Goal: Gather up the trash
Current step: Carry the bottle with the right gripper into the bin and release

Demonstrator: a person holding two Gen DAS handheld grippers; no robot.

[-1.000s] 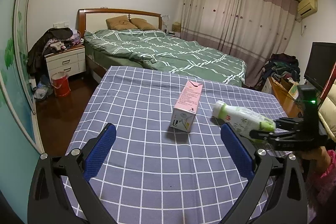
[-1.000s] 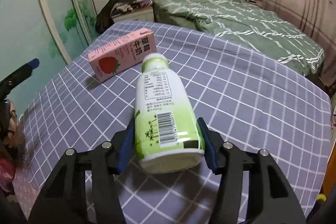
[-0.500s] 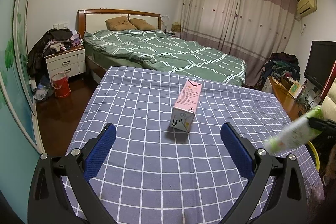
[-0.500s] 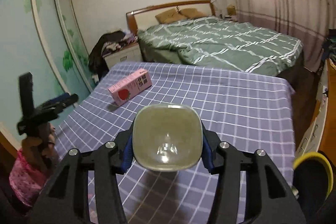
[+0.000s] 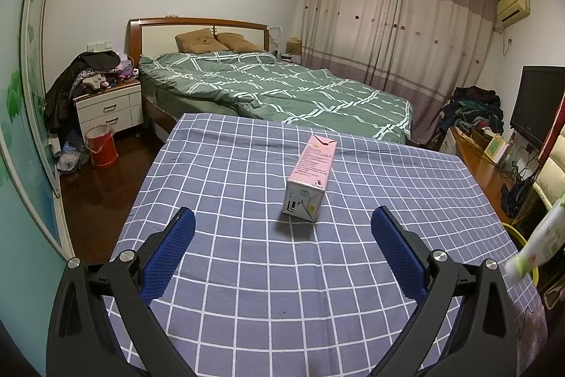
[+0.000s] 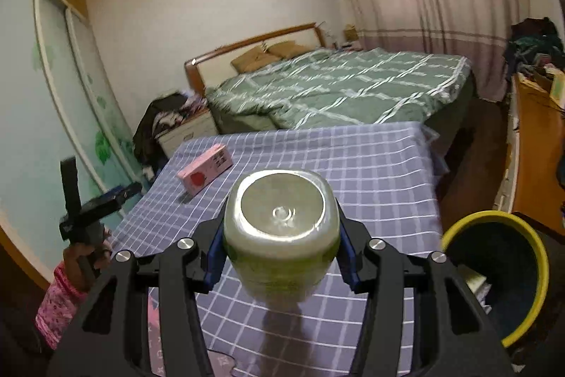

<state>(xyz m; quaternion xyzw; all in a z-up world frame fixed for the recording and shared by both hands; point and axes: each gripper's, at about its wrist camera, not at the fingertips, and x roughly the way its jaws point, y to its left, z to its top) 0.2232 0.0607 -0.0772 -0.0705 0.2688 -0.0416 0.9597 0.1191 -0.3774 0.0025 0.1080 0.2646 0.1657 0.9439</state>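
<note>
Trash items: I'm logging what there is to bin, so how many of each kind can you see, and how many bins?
Bottle, green and white, held in the right gripper: 1
Pink carton, lying on the checked tablecloth: 1
Yellow-rimmed bin beside the table: 1
Total: 2 trash items, 1 bin

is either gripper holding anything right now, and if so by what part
The right gripper holds the green bottle, clamped across its body near the base, which faces the camera. The left gripper is open and holds nothing.
</note>
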